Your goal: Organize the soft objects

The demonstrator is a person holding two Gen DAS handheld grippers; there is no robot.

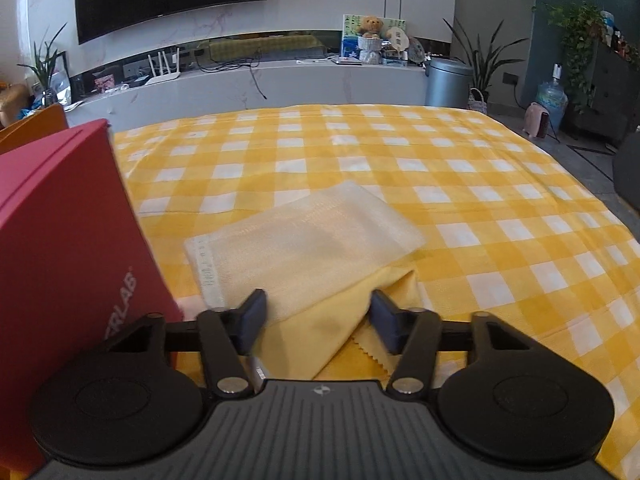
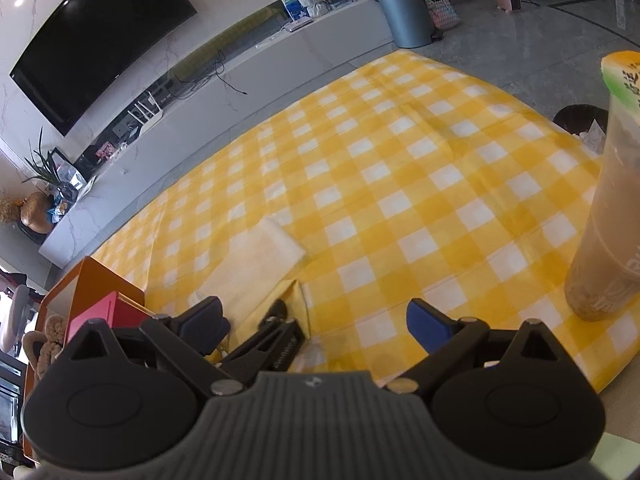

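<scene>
A folded pale cream cloth (image 1: 304, 236) lies on the yellow checked tablecloth (image 1: 480, 200). A plain yellow cloth (image 1: 320, 320) overlaps its near edge, one corner turned up. My left gripper (image 1: 320, 318) sits low over this yellow cloth, jaws half apart, the cloth between the pads and brushing the right pad. In the right wrist view the cream cloth (image 2: 260, 256) and yellow cloth (image 2: 298, 300) lie ahead to the left. My right gripper (image 2: 316, 322) is open wide above the table with nothing held; the left gripper's black fingers (image 2: 276, 310) show between its pads.
A red box (image 1: 60, 240) stands close at the left of the left gripper, seen as a pink box (image 2: 100, 312) beside an orange frame (image 2: 80, 280). A tall drink cup (image 2: 608, 208) stands at the table's right edge. Beyond the table are a TV wall and a grey bin (image 1: 448, 82).
</scene>
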